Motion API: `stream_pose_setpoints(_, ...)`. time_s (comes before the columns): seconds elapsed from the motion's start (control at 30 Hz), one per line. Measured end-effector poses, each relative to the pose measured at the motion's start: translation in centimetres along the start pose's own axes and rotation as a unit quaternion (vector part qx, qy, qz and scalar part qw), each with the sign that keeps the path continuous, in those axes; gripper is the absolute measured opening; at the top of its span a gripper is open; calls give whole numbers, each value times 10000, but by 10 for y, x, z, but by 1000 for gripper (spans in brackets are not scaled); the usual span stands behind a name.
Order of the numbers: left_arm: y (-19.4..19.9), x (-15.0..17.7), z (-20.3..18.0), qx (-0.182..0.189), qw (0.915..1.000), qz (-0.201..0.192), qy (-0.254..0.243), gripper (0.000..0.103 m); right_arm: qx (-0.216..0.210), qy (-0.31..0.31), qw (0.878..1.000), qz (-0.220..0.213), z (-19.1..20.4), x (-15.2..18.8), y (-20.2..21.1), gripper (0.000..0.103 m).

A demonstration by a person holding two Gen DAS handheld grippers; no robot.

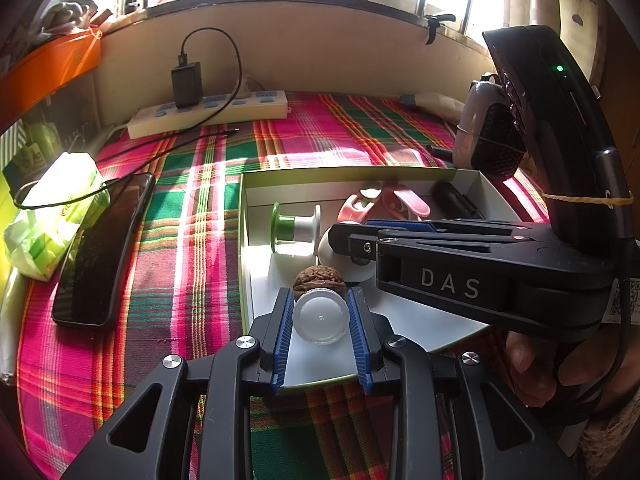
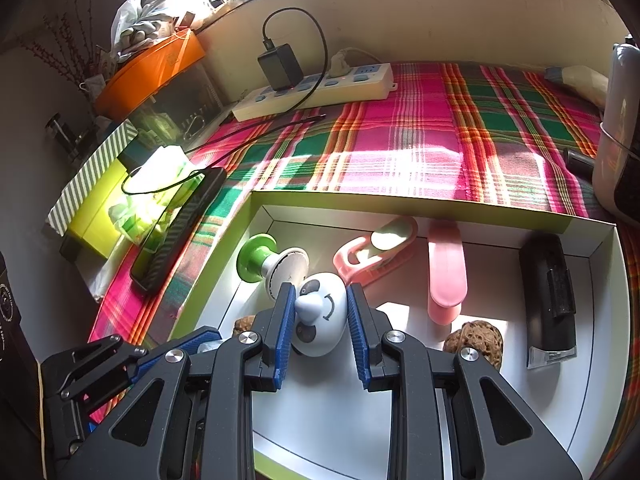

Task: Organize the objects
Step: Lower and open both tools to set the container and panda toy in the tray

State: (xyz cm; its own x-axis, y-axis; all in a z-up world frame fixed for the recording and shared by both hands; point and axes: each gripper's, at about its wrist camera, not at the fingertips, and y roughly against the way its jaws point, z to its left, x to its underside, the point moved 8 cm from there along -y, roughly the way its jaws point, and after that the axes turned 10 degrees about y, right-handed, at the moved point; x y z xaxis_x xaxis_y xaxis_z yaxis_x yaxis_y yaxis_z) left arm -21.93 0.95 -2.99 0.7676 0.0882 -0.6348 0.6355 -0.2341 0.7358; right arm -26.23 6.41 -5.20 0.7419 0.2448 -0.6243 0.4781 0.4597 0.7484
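Plaid cloth [image 1: 192, 208] covers the table under your work, with a phone [image 1: 100, 248] lying at the left beside a green tissue pack [image 1: 56, 216]. Moving right, the shallow white box [image 1: 360, 178] holds the things being sorted: a green and white spool [image 1: 294, 230], pink clips [image 2: 376, 248], a black clip [image 2: 548, 296] and walnuts. Your left gripper [image 1: 320, 320] is clenched on a small clear jar [image 1: 320, 316], low over the near left of the box, with a walnut [image 1: 318, 276] just beyond it. Your right gripper [image 2: 320, 316] grips a white panda-face egg toy [image 2: 320, 314] near the spool.

Both pieces look gripped inside the box, so you seem to be either placing or lifting them; which one, I cannot tell. Next, choose where each piece goes and keep clear of the neighbouring walnuts.

Whether the jar and toy rest on the box floor is hidden by the fingers. A second walnut [image 2: 474, 342] is partly covered by your right gripper's frame.
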Motion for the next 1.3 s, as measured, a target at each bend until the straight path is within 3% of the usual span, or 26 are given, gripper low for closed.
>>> stream_pose_setpoints(0.4,0,0,1,-39,10000,-5,2,26,2,5,10000,-33,2,-1,2,28)
stream_pose_setpoints(0.53,0,1,2,-45,10000,-3,-4,26,-21,-17,10000,-57,2,-2,4,37)
stream_pose_setpoints(1.3,2,2,2,-45,10000,12,-19,29,37,-5,9999,-140,4,-4,11,47)
